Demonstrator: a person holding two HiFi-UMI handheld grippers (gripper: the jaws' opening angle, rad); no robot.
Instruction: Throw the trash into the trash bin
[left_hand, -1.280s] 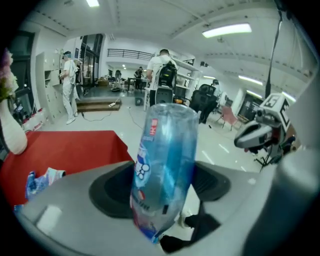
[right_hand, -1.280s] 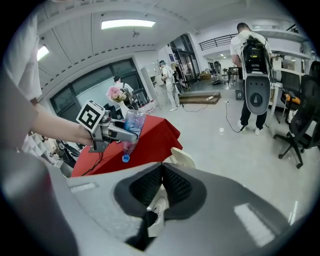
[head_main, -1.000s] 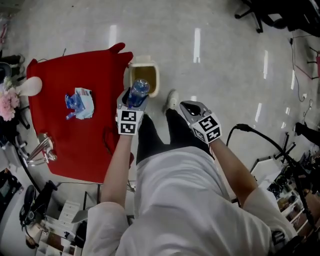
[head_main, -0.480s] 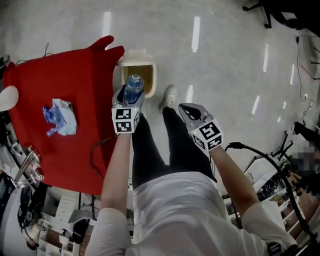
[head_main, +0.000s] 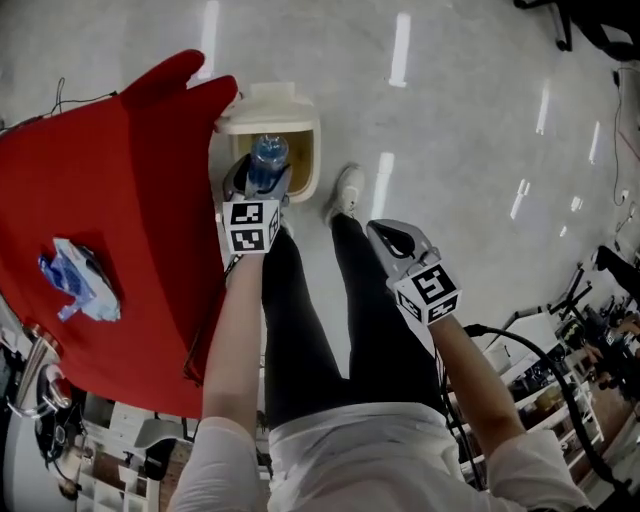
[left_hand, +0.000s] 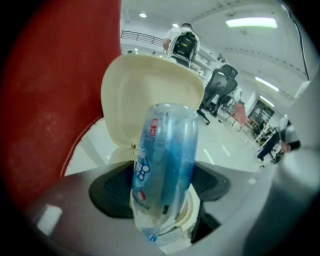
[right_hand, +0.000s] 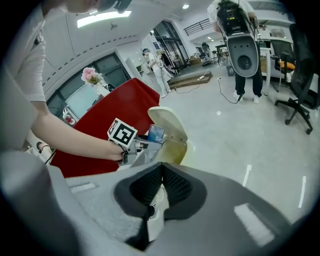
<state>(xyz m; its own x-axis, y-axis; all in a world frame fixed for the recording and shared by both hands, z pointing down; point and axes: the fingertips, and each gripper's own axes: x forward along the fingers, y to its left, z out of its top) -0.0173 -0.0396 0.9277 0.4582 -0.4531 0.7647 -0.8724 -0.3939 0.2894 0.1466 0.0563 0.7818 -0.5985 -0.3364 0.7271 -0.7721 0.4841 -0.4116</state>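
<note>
A clear plastic bottle (head_main: 267, 158) with a blue label is clamped between the pads of my left gripper (head_main: 257, 180). It hangs just above the mouth of the cream trash bin (head_main: 303, 150), whose lid (left_hand: 150, 95) stands open. In the left gripper view the bottle (left_hand: 167, 165) juts up and forward between the jaws toward the lid. My right gripper (head_main: 393, 238) is beside the person's right leg, jaws shut and empty. The right gripper view shows its pads (right_hand: 175, 187) meeting, with the bottle (right_hand: 155, 132) and the bin (right_hand: 175, 147) beyond. Crumpled blue-and-white trash (head_main: 78, 285) lies on the red table (head_main: 110, 190).
The red cloth's edge (head_main: 205, 110) hangs right beside the bin. A white shoe (head_main: 346, 190) stands just right of the bin. Black cables (head_main: 530, 345) and metal frames are at the lower right. Office chairs (right_hand: 300, 95) and standing people are far off.
Both grippers have dropped lower. The bottle has come down from over the bin toward its mouth, still in the left gripper's hold. The right gripper stayed shut.
</note>
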